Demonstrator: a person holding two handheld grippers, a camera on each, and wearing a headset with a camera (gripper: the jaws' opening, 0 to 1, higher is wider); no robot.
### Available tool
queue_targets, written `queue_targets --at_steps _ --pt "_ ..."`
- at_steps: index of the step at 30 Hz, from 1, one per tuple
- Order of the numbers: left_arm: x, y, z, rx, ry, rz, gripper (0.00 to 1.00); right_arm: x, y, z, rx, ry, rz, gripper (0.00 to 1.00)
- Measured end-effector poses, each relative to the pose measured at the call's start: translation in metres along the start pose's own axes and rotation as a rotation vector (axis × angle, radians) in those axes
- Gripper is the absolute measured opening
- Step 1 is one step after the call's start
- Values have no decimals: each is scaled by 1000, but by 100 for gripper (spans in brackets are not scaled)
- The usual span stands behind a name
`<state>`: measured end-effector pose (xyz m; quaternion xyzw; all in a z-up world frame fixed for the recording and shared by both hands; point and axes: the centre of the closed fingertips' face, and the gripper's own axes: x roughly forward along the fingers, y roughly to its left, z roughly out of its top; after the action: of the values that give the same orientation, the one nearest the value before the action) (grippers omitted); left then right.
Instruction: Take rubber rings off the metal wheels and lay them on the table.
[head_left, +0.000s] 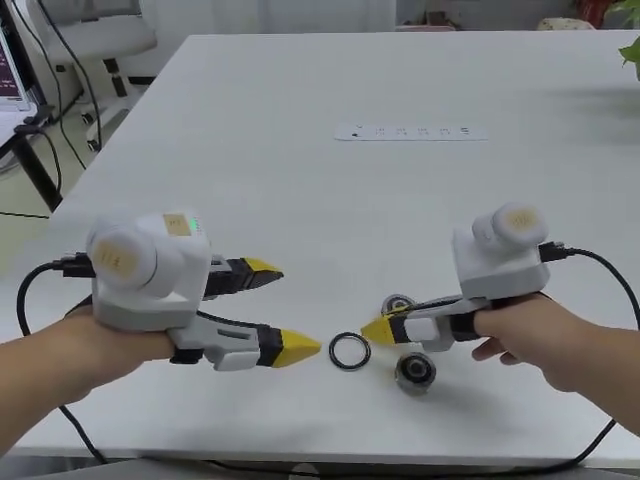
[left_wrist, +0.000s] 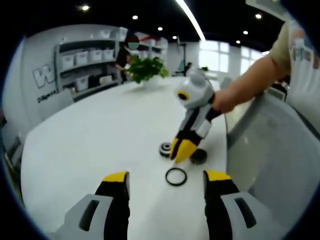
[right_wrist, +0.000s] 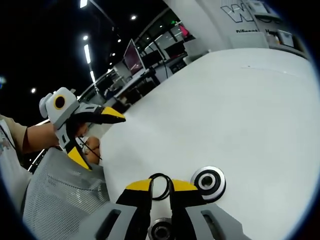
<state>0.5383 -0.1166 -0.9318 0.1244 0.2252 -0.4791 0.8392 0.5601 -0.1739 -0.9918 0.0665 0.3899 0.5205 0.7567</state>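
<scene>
White desk (head_left: 300, 200) in an open office; a rubber ring (head_left: 349, 351) lies near its front edge; left gripper (head_left: 292, 308) jaws apart, right gripper (head_left: 372, 330) jaws together.

Big outlined "W" on the wall (left_wrist: 42, 75), also seen in the right gripper view (right_wrist: 235, 11). The small line under it (left_wrist: 49, 93) is unreadable. Shirt print (left_wrist: 302, 50) is blurred. Marks on the paper strip (head_left: 412, 132) on the desk (head_left: 300, 120) are too small to read.
</scene>
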Motion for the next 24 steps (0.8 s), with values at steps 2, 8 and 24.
queue_targets --at_steps 2,8,24 --pt "1 2 2 3 -1 1 60 -3 0 5 -2 -20 0 12" --pt "4 5 9 6 -6 2 60 -14 1 19 -25 -74 -17 16" --pt "33 11 32 10 -21 -15 58 -48 -25 35 -69 -169 -108 22"
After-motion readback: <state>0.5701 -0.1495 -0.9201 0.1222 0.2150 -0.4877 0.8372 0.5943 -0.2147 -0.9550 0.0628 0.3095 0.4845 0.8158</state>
